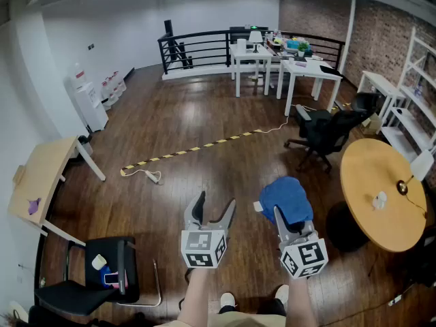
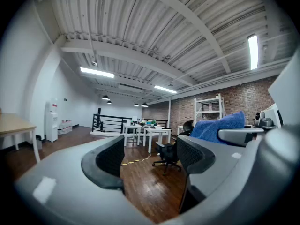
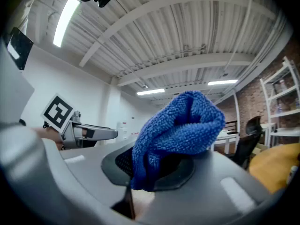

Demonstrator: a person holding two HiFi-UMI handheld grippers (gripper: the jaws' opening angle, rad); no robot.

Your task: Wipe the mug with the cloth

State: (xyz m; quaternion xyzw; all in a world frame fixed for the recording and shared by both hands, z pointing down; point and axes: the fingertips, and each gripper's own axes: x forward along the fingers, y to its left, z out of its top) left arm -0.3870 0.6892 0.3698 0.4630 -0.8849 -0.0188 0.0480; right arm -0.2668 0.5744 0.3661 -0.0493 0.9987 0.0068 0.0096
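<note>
cloth (image 1: 286,197) in right gripper (image 1: 285,218) jaws | left gripper (image 1: 215,203) left of it | round table (image 1: 371,182) farther right | chair (image 1: 68,297) far left

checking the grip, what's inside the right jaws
A bunched blue cloth sits between the right gripper's jaws, which are shut on it. The cloth covers most of the jaws' inner faces, so how deep the grip goes cannot be seen.

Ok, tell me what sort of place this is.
Probably an open-plan office or workshop space. White desks stand by a black railing, a black office chair sits on the wood floor, and white shelves line a brick wall.
</note>
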